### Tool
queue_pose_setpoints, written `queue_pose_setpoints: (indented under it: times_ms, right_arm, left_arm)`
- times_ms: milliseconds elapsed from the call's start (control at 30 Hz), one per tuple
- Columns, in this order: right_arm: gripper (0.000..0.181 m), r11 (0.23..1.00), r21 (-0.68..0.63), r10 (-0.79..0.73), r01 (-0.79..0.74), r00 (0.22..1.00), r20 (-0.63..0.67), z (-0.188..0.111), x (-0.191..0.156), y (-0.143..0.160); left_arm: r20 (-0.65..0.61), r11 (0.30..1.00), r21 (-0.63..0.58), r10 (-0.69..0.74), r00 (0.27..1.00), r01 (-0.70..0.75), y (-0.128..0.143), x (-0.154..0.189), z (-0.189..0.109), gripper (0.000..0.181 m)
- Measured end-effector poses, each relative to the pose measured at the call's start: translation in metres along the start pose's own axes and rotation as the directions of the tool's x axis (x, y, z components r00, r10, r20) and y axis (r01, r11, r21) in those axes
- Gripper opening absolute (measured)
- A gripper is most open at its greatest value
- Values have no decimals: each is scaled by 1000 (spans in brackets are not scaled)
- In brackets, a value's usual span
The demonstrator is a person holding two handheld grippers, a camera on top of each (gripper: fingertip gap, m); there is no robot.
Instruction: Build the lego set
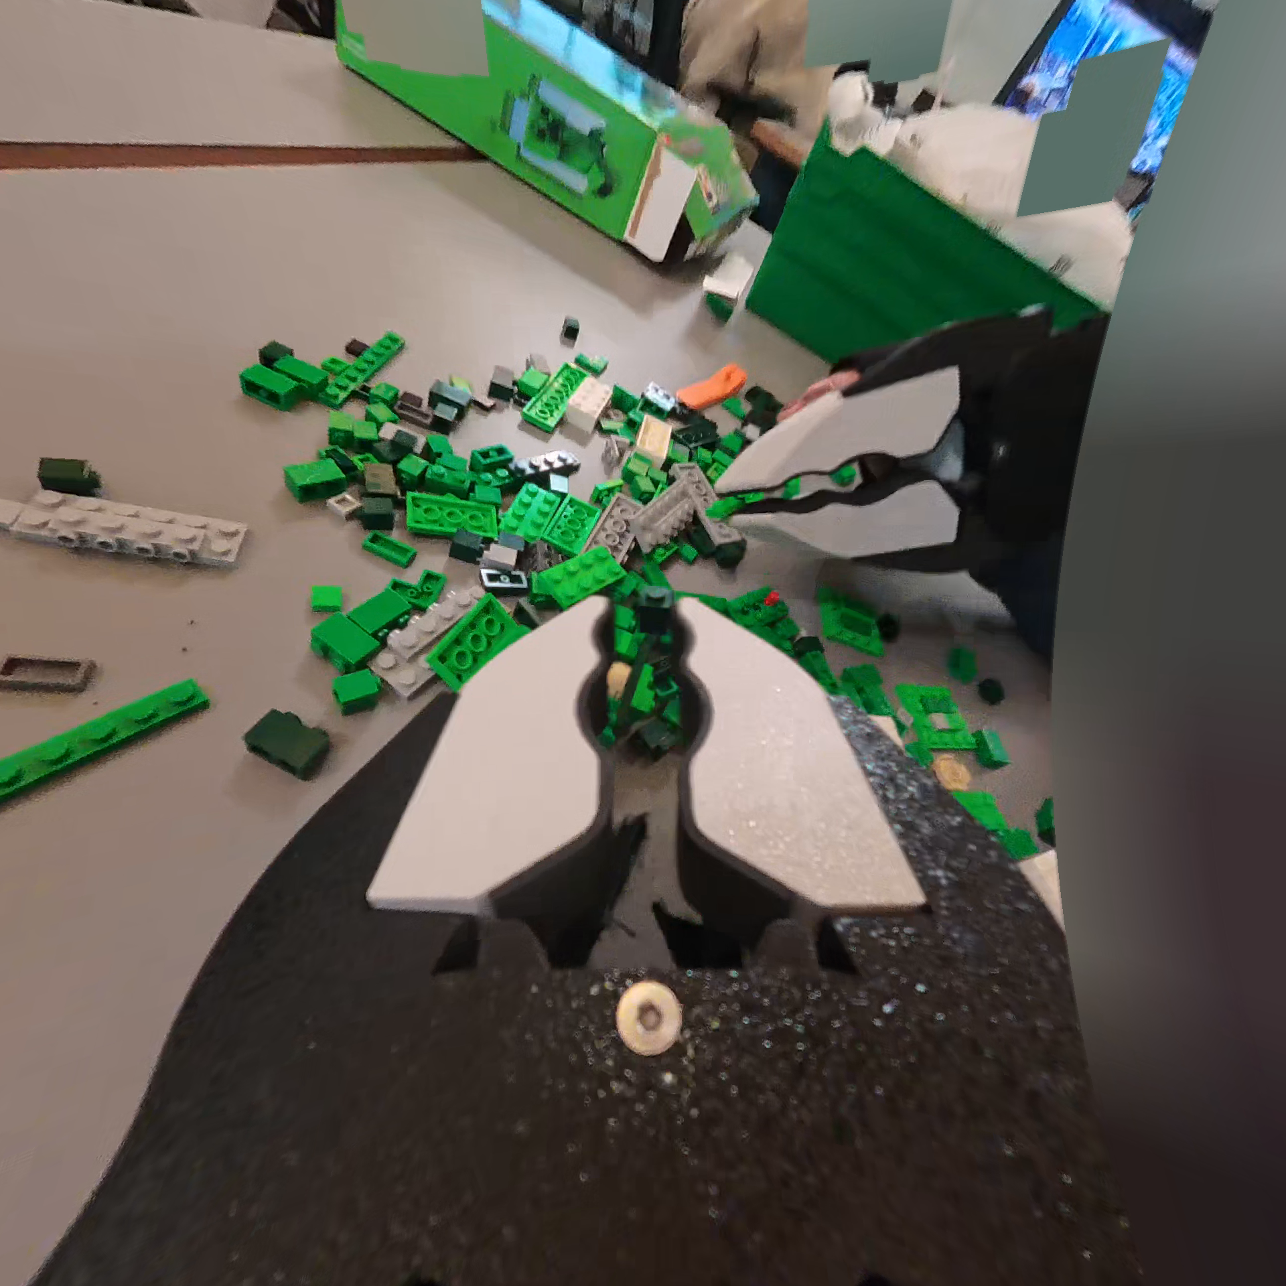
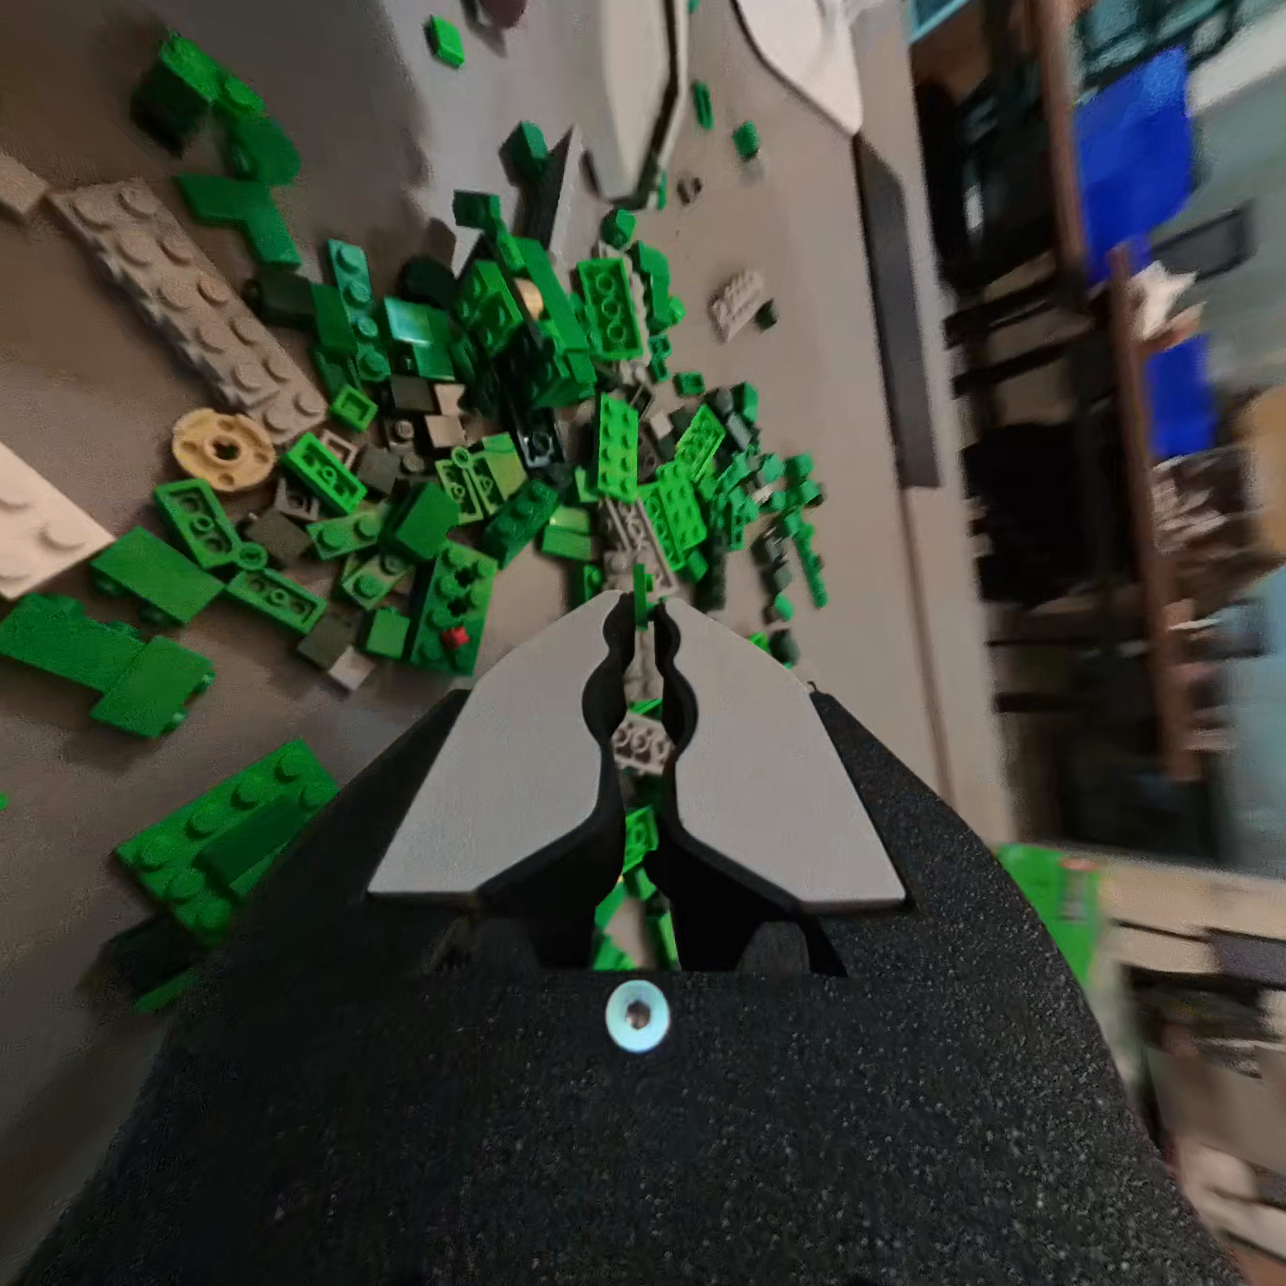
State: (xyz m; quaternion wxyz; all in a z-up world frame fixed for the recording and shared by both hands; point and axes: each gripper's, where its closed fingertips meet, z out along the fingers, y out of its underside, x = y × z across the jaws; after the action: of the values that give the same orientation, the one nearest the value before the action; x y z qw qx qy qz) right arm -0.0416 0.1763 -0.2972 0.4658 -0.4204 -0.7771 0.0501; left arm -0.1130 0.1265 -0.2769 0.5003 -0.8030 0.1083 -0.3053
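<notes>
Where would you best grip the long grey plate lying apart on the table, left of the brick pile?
Pinch the long grey plate across its narrow width, on the two long edges near the middle, coming straight down from above. It lies flat, studs up, apart from the pile, so both edges are free. The left gripper is nearer, but looks shut on a dark green piece.

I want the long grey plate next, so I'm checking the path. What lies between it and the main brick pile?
In the left wrist view, the grey plate and the brick pile are separated by bare table; the pile's nearest green bricks start just past that gap.
</notes>
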Motion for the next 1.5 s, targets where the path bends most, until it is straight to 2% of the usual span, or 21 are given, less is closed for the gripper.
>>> queue_pose_setpoints:
  times_ms: [33,133,200,333,433,567,633,800,900,967,1100,1167,1300,1367,1433,1500]
  right_arm:
    - [5,998,-7,69,-69,997,28,-1,0,5]
    - [24,973,-18,232,-231,966,116,-4,-2,12]
    - [28,946,2,315,-323,925,212,-8,-8,9]
    - [26,893,61,393,-447,836,382,-17,-20,-8]
    - [22,853,50,452,-519,784,426,-10,-26,-18]
    - [18,799,-30,550,-601,709,442,3,-34,-24]
    - [21,802,-84,568,-591,712,413,8,-37,-21]
    - [23,843,-194,538,-502,781,317,16,-41,-9]
    - [12,864,-185,503,-468,810,301,18,-41,-11]
    - [11,873,-131,486,-470,816,314,17,-39,-17]
    - [8,798,84,470,-596,704,532,-8,-35,-53]
    - [8,799,159,401,-579,712,576,-19,-36,-60]
    - [8,855,244,264,-457,790,554,-24,-45,-66]
    - [8,864,268,233,-426,811,537,-24,-47,-71]
    - [9,856,268,272,-442,826,493,-20,-39,-71]
    - [9,807,268,373,-527,805,461,-17,-26,-74]
  left_arm:
    - [10,1000,-17,1,1000,-1,3,0,2,22]
    - [24,999,-46,2,1000,-1,8,-2,6,30]
    - [34,999,-33,11,999,-10,6,-3,5,31]
    - [82,998,-30,61,995,-59,4,-7,3,32]
    - [110,995,-12,99,989,-99,0,-8,1,30]
    - [127,991,-2,130,983,-131,-3,-8,0,28]
    - [134,987,-2,161,978,-162,-4,-6,0,26]
    - [131,971,-29,237,963,-236,-2,1,4,23]
    - [97,962,-34,272,957,-270,0,9,6,24]
    - [57,954,-25,300,952,-299,-1,16,7,26]
    - [-25,925,-11,379,925,-380,-1,32,7,34]
    - [-46,893,-36,447,893,-449,5,37,9,42]
    - [-101,812,-67,572,814,-580,18,51,15,36]
    - [-138,793,-80,591,794,-604,25,56,16,19]
    - [-131,795,-95,587,799,-599,25,54,16,10]
    - [-58,834,-73,543,838,-546,14,48,15,9]
